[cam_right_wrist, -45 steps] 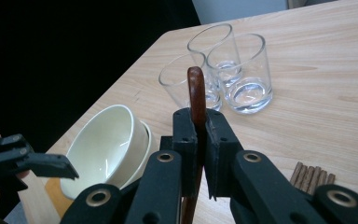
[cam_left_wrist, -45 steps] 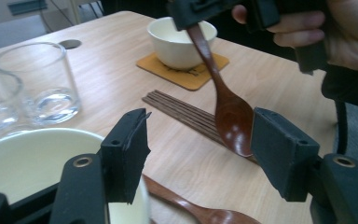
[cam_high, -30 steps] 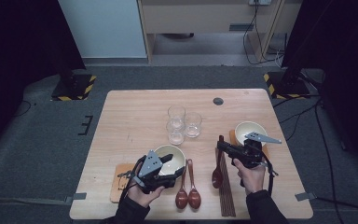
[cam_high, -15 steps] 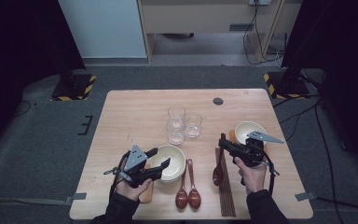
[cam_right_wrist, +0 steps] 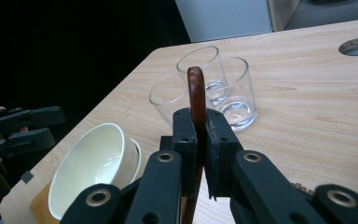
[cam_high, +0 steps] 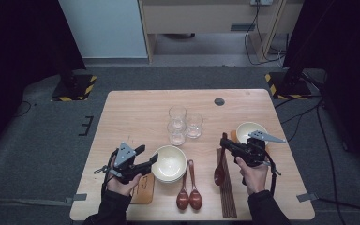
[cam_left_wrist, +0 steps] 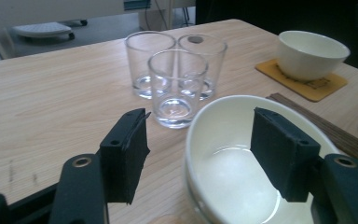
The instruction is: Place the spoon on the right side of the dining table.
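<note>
In the high view we see the right tool (cam_high: 226, 145) pinching a dark red wooden spoon (cam_high: 220, 166) by its handle. The spoon's long axis runs roughly toward and away from the person: its bowl lies at the near end, just left of the chopsticks (cam_high: 227, 197), and the handle rises to the far end, where the jaws press on it. In the right gripper view the handle tip (cam_right_wrist: 196, 93) stands up between the two pressed jaws and points toward the three glasses (cam_right_wrist: 214, 88).

The left tool (cam_high: 155, 158) has its jaws spread, and nothing is pinched. In the left gripper view the near rim of the stacked cream bowls (cam_left_wrist: 235, 158) lies between the jaws: one jaw is over the bare worktop (cam_left_wrist: 51, 102), the other over the bowl's inside. We cannot tell whether either pad touches the rim. In the high view these bowls (cam_high: 168, 164) sit near the front of the worktop (cam_high: 136, 108), right of the wooden coaster (cam_high: 143, 187) and left of two more red spoons (cam_high: 189, 194).

Compared with a second ago, the left hand (cam_high: 122, 180) and its tool have shifted leftward, from over the bowls to their left edge, so that more of the bowls and less of the coaster is uncovered. The right hand (cam_high: 252, 173) and its spoon sit as before. The other cream bowl (cam_high: 247, 131) rests on its coaster behind the right tool.
</note>
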A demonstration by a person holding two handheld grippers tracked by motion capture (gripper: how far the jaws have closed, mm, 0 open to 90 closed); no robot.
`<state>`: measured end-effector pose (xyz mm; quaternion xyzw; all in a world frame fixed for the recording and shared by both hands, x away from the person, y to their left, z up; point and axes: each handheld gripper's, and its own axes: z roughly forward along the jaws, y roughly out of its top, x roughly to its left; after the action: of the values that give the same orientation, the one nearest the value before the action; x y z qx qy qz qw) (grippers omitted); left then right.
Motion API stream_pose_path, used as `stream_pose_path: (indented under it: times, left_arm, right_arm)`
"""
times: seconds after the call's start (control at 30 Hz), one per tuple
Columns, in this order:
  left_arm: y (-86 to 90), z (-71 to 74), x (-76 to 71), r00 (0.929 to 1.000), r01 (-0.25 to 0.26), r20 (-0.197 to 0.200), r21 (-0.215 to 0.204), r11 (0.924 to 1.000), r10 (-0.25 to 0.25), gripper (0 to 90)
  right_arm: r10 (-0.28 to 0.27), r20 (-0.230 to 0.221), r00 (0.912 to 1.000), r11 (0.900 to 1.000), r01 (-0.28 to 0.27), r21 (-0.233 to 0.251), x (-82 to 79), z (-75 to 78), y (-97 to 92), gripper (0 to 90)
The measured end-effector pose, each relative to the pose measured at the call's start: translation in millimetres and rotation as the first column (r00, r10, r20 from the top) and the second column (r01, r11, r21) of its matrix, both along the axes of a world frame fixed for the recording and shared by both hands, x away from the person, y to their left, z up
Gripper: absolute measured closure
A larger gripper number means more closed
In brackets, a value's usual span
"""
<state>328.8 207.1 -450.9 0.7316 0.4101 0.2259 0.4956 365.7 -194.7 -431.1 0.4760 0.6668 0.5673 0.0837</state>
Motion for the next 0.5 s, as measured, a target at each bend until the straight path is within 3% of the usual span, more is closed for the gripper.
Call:
stream_pose_path:
  times: [0.27,0.5]
  left_arm:
    - [22.1,-9.5,10.0,0.9965,-0.079,-0.026,0.011,0.9968,0.079,34.8]
    - [37.7,-19.8,18.1,0.9882,-0.139,-0.059,0.036,0.9896,0.141,33.7]
  right_arm:
    - [-0.014,0.014,0.9998,0.9999,0.014,-0.003,0.8,2.2,-0.4,84.6]
    - [-0.028,0.037,0.9989,0.9996,0.028,-0.007,1.7,7.1,-1.6,84.6]
